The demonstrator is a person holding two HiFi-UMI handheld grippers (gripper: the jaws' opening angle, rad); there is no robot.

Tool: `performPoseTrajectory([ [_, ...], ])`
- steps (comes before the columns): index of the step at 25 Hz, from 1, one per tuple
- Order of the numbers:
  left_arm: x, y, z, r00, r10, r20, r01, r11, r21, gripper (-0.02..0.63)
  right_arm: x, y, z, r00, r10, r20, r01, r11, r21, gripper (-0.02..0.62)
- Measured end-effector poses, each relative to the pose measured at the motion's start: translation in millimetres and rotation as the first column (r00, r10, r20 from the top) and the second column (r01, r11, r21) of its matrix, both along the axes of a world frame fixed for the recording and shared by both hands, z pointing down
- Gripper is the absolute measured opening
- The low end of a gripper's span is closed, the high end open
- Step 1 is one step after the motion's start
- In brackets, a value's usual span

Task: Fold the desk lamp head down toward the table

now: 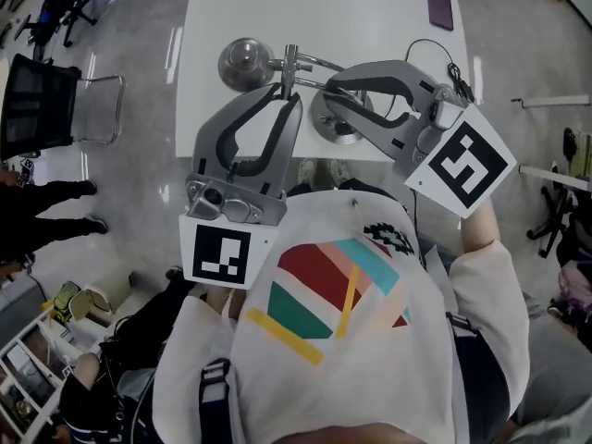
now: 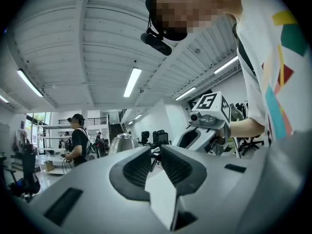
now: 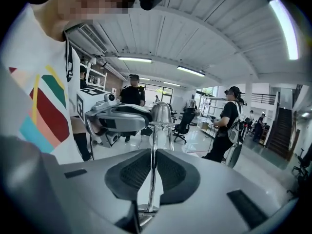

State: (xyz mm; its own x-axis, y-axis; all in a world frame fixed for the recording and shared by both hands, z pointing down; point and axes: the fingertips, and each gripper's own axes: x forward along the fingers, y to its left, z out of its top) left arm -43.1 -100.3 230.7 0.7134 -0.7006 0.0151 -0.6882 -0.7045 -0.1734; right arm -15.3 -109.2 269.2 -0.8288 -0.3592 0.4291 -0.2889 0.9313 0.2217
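Note:
The desk lamp stands on the white table (image 1: pixel 277 7), its chrome head (image 1: pixel 244 64) at the left and its round base (image 1: pixel 340 126) at the right, with thin chrome arms between them. My left gripper (image 1: pixel 289 91) is shut on the upper arm's dark joint just beside the head. In the left gripper view the jaws (image 2: pixel 156 157) pinch that dark part, with the head (image 2: pixel 122 143) behind. My right gripper (image 1: pixel 331 86) is shut on the lower arm above the base. In the right gripper view a chrome rod (image 3: pixel 154 145) runs up between its closed pads to the head (image 3: pixel 161 112).
A dark purple phone (image 1: pixel 439 6) lies at the table's far right corner and a black cable (image 1: pixel 446 61) trails off the right edge. A black chair (image 1: pixel 42 104) stands left of the table. People stand in the room behind the lamp (image 3: pixel 229 126).

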Motion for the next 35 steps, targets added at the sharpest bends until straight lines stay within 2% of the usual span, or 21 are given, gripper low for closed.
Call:
performPoseTrajectory([
  [4,1.4,-2.8,1.1,1.000,0.019,-0.016,-0.020,0.998,-0.059,0.109,-2.2,-1.1,0.7,0.998,-0.067,0.002,0.068,0.996,-0.055,0.043],
  [7,1.6,-4.5,-3.1,0.998,0.018,-0.060,-0.024,0.996,-0.089,0.110,-1.0,-0.6,2.2,0.993,-0.111,-0.046,0.107,0.991,-0.079,0.043],
  [12,2.0,-5.7,-9.7,0.995,0.006,-0.100,-0.015,0.995,-0.095,0.109,-0.7,0.9,1.4,0.986,-0.121,-0.114,0.111,0.990,-0.091,0.043],
  [13,3.5,-6.3,-8.0,0.997,-0.006,-0.079,-0.001,0.996,-0.088,0.109,1.2,0.7,3.1,0.984,-0.121,-0.128,0.107,0.988,-0.107,0.043],
  [15,4.9,-9.6,8.1,0.999,-0.046,0.019,0.048,0.995,-0.088,0.106,5.2,-1.8,12.9,0.975,-0.122,-0.187,0.095,0.985,-0.146,0.043],
  [16,3.4,-12.1,20.1,0.997,-0.070,0.046,0.074,0.992,-0.103,0.105,4.4,-4.0,19.1,0.968,-0.123,-0.218,0.092,0.985,-0.148,0.043],
  [17,0.8,-14.7,30.6,0.996,-0.085,0.022,0.087,0.988,-0.128,0.103,2.0,-5.9,24.7,0.962,-0.120,-0.245,0.089,0.987,-0.137,0.043],
  [19,-3.7,-19.5,42.7,0.991,-0.086,-0.102,0.067,0.982,-0.179,0.101,-1.0,-8.0,33.5,0.948,-0.113,-0.299,0.081,0.990,-0.118,0.043],
  [21,-6.5,-23.6,47.0,0.985,-0.083,-0.153,0.054,0.981,-0.186,0.101,-2.8,-9.9,37.9,0.936,-0.109,-0.333,0.067,0.989,-0.134,0.043],
  [24,-11.2,-27.7,68.3,0.991,-0.090,-0.095,0.065,0.968,-0.243,0.101,-6.9,-14.1,48.2,0.905,-0.085,-0.417,0.049,0.994,-0.097,0.043],
  [28,-3.6,-31.9,114.3,0.998,-0.057,-0.035,0.043,0.940,-0.337,0.103,-1.1,-19.6,76.6,0.843,-0.010,-0.538,0.064,0.995,0.082,0.043],
  [31,1.9,-32.5,135.0,0.999,-0.044,-0.021,0.033,0.927,-0.373,0.103,1.7,-17.5,87.8,0.836,-0.043,-0.548,0.094,0.993,0.066,0.044],
  [35,-14.0,-30.3,138.7,0.998,-0.053,-0.020,0.042,0.924,-0.381,0.103,-15.3,-13.5,85.1,0.859,-0.097,-0.503,0.115,0.993,0.005,0.044],
])
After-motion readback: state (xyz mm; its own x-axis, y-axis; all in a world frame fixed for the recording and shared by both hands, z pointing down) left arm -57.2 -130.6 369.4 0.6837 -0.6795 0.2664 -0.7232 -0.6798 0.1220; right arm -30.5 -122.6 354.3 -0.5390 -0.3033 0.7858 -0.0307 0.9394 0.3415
